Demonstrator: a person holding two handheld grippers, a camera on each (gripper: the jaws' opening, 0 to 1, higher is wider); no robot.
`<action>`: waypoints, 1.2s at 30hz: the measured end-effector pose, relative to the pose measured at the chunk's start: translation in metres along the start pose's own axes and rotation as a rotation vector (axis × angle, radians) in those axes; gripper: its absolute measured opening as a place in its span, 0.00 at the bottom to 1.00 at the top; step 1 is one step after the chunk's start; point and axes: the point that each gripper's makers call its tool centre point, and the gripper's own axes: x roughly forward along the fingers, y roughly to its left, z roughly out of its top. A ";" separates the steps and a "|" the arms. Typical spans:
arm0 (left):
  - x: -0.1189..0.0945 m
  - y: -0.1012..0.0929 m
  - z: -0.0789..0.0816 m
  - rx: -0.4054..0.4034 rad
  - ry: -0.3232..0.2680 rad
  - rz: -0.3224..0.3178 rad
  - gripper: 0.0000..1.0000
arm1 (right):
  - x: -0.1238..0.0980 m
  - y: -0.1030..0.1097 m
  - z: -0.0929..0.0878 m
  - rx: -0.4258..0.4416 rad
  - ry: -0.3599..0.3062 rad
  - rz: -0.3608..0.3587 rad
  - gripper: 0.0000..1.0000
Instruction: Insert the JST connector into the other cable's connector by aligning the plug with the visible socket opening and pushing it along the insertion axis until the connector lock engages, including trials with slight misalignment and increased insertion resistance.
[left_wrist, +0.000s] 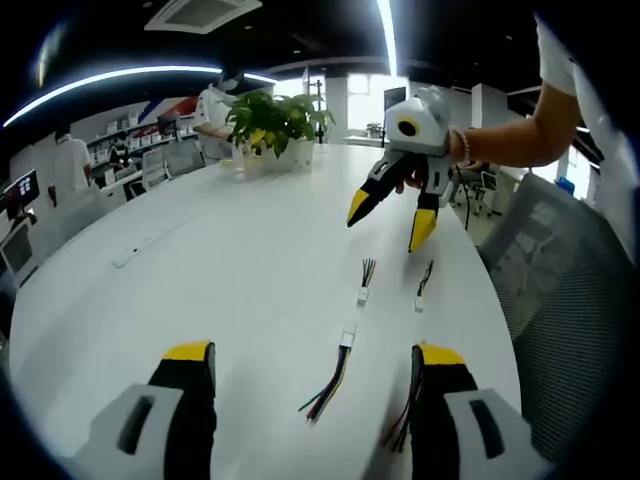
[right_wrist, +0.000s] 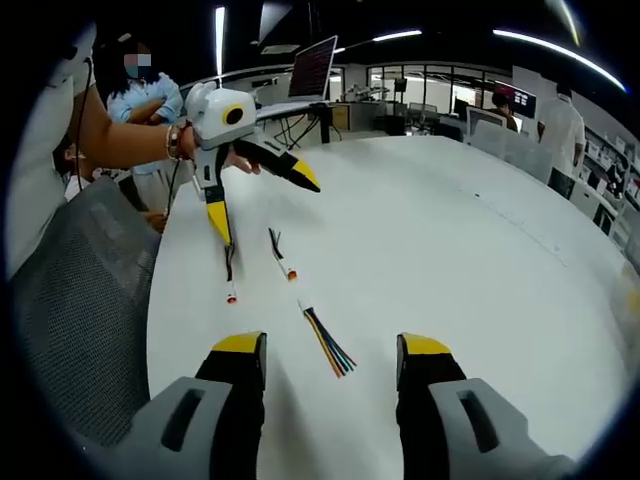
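Several short cables lie loose on the white surface (left_wrist: 200, 270): a multicoloured cable (left_wrist: 335, 375) with a white connector (left_wrist: 347, 337) lies nearest, between the left gripper (left_wrist: 310, 365)'s open, empty jaws. The right gripper (left_wrist: 392, 217) hovers beyond, spread and empty. Nothing is grasped; picking up comes next. Open room all round; the surface edge runs near on the right.

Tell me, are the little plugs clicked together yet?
Not yet. Nothing looks done: the cables lie apart on the white table, such as the multicoloured cable and the short cable beyond it. Nothing is in hand: the left gripper and the right gripper are both open and empty. Still to do: pick up two plugs, line them up and push until they lock.
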 end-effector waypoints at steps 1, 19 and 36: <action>0.001 0.000 0.000 0.004 0.000 -0.001 0.78 | 0.001 0.000 0.000 -0.002 0.002 0.001 0.50; 0.017 -0.006 -0.008 0.022 0.023 -0.055 0.71 | 0.016 0.003 -0.005 -0.047 0.028 0.056 0.44; 0.028 -0.013 -0.010 0.038 0.015 -0.106 0.54 | 0.027 0.005 -0.006 -0.092 0.036 0.099 0.36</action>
